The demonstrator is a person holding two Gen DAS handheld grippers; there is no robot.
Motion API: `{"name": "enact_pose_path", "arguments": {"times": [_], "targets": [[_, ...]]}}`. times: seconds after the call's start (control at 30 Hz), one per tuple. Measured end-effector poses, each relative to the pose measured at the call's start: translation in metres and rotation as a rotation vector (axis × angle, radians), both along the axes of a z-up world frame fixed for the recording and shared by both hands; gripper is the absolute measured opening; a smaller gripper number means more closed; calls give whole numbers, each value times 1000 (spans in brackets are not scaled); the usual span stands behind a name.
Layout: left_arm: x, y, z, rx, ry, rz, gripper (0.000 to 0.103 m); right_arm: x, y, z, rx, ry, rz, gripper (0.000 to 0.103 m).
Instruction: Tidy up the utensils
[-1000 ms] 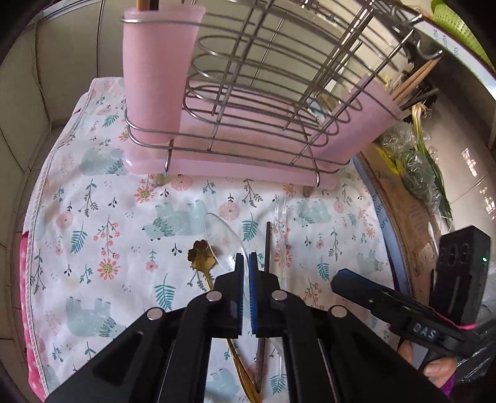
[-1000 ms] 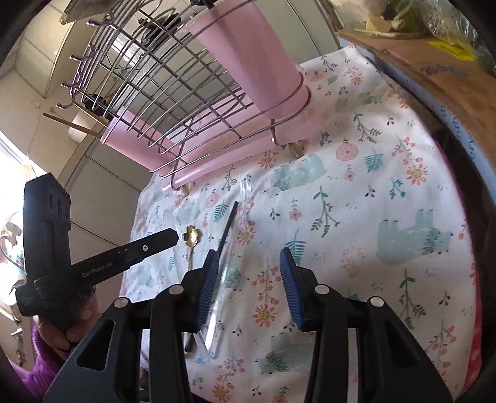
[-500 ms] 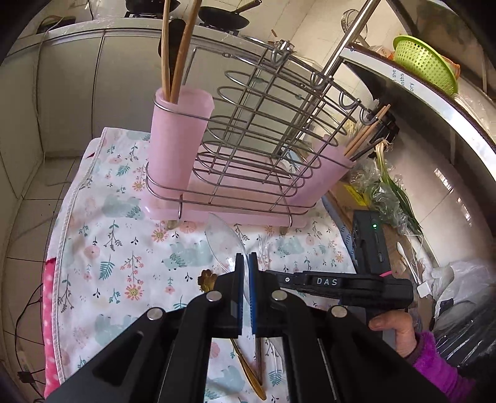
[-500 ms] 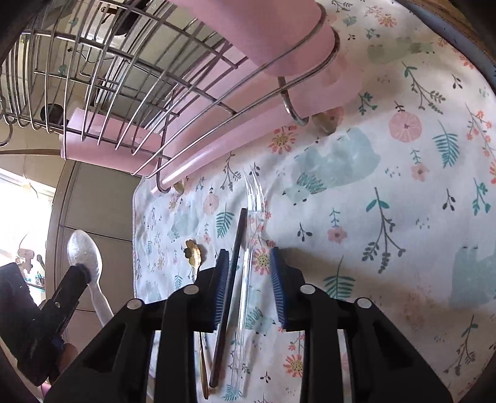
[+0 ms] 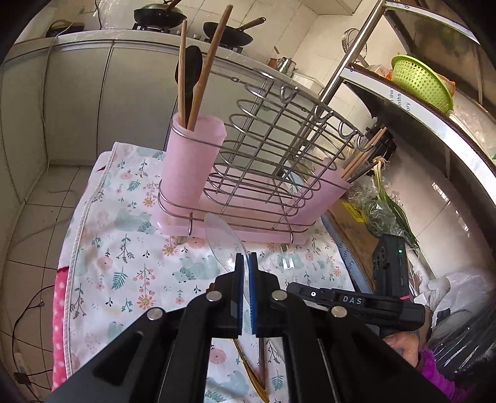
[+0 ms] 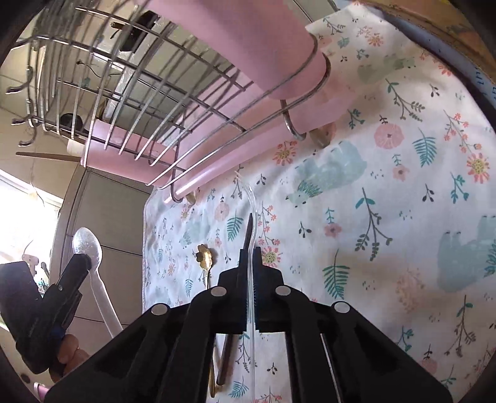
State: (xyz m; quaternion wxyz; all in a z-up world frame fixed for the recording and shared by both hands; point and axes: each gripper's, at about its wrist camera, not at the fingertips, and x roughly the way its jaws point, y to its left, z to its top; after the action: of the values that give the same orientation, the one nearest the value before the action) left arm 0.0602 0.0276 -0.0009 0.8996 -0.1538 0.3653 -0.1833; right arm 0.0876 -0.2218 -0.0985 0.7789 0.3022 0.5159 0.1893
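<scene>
My left gripper [image 5: 245,257] is shut on a clear plastic spoon [image 5: 223,238], held off the cloth with its bowl pointing at the pink-and-wire utensil rack [image 5: 248,173]. The right wrist view shows the same spoon [image 6: 86,245] in the left gripper [image 6: 82,260] at the far left. My right gripper [image 6: 250,251] is low over the cloth, its jaws closing tight on a clear plastic fork [image 6: 252,214] that lies there. A dark stick [image 6: 248,229] and a gold spoon [image 6: 204,255] lie just left of the fork. The rack's left cup [image 5: 192,161] holds wooden chopsticks and a black spoon.
The floral cloth [image 5: 124,248] covers the table, which drops to tiled floor on the left. To the right are a cardboard box [image 5: 356,235], bagged greens [image 5: 384,210] and a metal shelf with a green basket [image 5: 418,80]. Woks [image 5: 159,14] sit on the stove behind.
The right jaws went from wide apart to shut on the clear fork while sinking toward the cloth. The left gripper rose and tipped up with the clear spoon.
</scene>
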Motion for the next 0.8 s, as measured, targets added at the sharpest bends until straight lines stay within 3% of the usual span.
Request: {"name": "enact_pose_path", "arguments": {"times": [0.27,0.6,0.8], "targets": [[-18,-5,25,57,-110,32,2,-31,-6,43,-4,-170,-36,3],[-37,-8,49,127,-220,79,2,-68,-11,115,-106,-480,-82,3],[-43,-9,58,147,-277,103,2,-77,-14,133,-148,-570,-113,3]]}}
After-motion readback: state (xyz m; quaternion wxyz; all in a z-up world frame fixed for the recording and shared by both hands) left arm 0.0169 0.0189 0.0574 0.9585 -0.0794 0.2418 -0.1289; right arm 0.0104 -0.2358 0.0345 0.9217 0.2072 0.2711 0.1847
